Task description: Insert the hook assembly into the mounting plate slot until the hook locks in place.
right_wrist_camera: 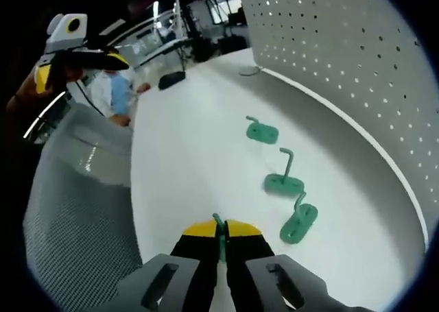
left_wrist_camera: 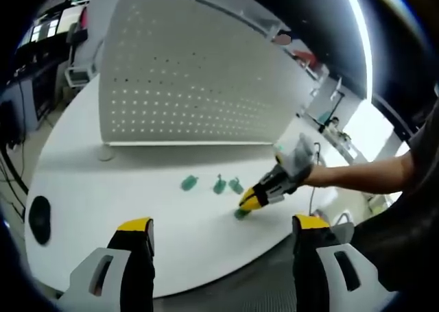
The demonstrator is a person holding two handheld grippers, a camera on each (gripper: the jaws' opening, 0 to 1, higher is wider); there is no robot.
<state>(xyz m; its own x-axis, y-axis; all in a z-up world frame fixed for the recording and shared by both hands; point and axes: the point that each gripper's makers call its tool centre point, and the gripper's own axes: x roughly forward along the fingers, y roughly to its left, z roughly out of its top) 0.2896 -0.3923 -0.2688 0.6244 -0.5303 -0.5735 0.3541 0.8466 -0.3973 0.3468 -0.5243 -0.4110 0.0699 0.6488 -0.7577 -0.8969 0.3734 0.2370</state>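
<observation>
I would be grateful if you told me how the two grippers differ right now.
The left gripper has its jaws wide apart and holds nothing; the right gripper has its jaws closed on a green hook. The left gripper hangs back at the table edge; the right gripper is out over the table beside three loose hooks. Both have yellow-tipped black jaws.

White table (left_wrist_camera: 137, 209) carries a black mouse (left_wrist_camera: 40, 219) near its left edge. Grey mesh chair back (right_wrist_camera: 75, 209) stands beside the near edge. Desks with monitors (left_wrist_camera: 48, 29) far left.
</observation>
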